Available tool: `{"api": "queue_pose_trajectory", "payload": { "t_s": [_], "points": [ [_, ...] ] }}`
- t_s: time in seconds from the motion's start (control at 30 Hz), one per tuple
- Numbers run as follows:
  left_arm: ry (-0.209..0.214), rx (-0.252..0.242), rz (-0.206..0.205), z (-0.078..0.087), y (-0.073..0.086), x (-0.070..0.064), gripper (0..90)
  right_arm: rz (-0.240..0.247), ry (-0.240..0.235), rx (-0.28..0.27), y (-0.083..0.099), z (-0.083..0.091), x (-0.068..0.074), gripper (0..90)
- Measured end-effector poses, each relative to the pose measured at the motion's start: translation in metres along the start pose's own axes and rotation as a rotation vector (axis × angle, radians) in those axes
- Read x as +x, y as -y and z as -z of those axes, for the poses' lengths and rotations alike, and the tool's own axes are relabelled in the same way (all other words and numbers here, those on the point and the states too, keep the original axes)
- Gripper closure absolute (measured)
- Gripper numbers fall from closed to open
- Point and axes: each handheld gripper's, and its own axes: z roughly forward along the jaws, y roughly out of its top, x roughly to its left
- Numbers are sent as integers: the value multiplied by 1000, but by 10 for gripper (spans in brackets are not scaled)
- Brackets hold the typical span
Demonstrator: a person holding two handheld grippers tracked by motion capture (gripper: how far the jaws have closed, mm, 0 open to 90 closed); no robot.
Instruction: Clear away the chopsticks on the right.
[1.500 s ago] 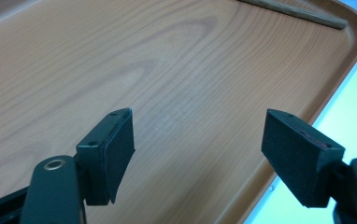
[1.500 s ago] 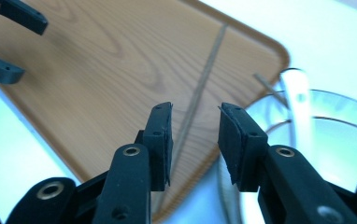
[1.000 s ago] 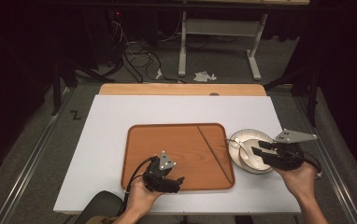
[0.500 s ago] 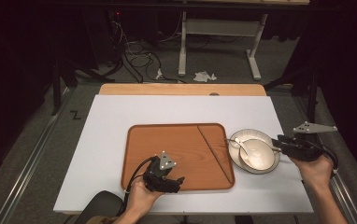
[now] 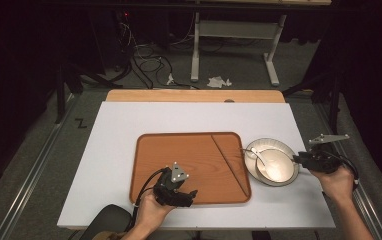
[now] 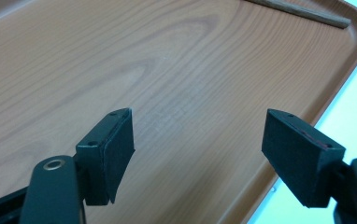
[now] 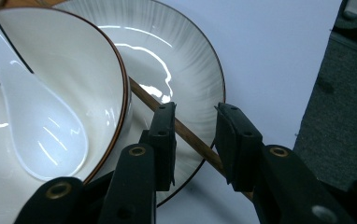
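**Wooden chopstick at the plate: right gripper repositioned**

High view: your right gripper (image 5: 299, 159) has moved from over the plate (image 5: 279, 146) a second ago to just off its right rim, and now points back at it. The bowl (image 5: 275, 164) and white spoon (image 5: 258, 157) sit on the plate. Your left gripper (image 5: 191, 194) has stayed over the tray (image 5: 189, 150), left of the plate. A second chopstick (image 5: 228, 161) lies on the tray.

Left gripper view: jaws spread wide above bare tray wood, holding nothing.

Right gripper view: jaws partly open, straddling the chopstick (image 7: 186, 131) that lies across the plate rim beside the bowl. Pads (image 7: 166, 140) are not yet pressed on it. Judgement: the grasp is lined up; closing comes next.
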Motion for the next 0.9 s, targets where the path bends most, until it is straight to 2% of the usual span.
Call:
{"api": "queue_pose_trajectory", "payload": {
  "t_s": [0.33, 0.4, 0.9],
  "points": [
    [4, -3, 3, 0, 0, 0, 253, 33, 7, 76, -1, -12, 2, 696],
    [1, -2, 1, -1, 0, 0, 253, 54, 8, 89, -2, -15, 3, 695],
    [4, 0, 0, -1, 0, -1, 254, 68, 20, 97, -8, -20, 5, 809]
  ]
}}
